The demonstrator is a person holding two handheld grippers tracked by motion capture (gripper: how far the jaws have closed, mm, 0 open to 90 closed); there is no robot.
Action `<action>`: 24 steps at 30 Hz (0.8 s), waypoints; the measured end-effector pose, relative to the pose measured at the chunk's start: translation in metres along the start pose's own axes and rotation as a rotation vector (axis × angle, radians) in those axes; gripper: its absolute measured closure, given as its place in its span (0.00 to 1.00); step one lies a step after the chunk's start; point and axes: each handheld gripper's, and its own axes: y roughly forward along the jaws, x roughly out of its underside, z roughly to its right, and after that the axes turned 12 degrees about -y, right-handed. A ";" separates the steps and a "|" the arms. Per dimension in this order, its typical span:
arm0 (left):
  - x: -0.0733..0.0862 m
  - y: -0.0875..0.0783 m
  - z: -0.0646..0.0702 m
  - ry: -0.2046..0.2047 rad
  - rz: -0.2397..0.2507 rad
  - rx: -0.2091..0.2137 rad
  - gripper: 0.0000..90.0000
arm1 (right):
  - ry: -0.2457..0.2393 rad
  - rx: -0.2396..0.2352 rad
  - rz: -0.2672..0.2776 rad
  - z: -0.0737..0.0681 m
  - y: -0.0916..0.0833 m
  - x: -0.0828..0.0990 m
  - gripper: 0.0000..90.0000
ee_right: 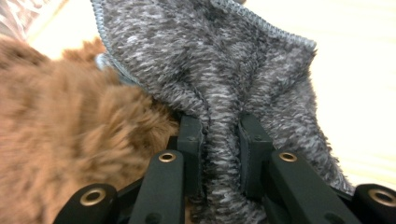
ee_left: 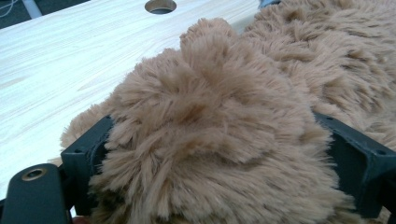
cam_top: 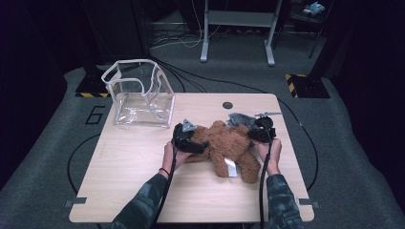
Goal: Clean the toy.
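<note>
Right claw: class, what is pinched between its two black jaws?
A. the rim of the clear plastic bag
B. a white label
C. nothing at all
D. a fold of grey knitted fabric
D: in the right gripper view the right claw squeezes a fold of the grey knitted fabric, beside the brown plush teddy bear.

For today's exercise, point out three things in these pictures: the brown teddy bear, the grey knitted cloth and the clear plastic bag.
brown teddy bear [cam_top: 228, 143]: high view, on its furry belly.
grey knitted cloth [ee_right: 219, 70]: right gripper view, on the bunched fold above the jaws.
clear plastic bag [cam_top: 143, 102]: high view, on its front wall.
</note>
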 end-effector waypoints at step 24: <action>0.000 0.000 0.000 -0.003 0.001 0.001 0.13 | 0.074 0.007 0.000 0.013 -0.020 0.027 0.84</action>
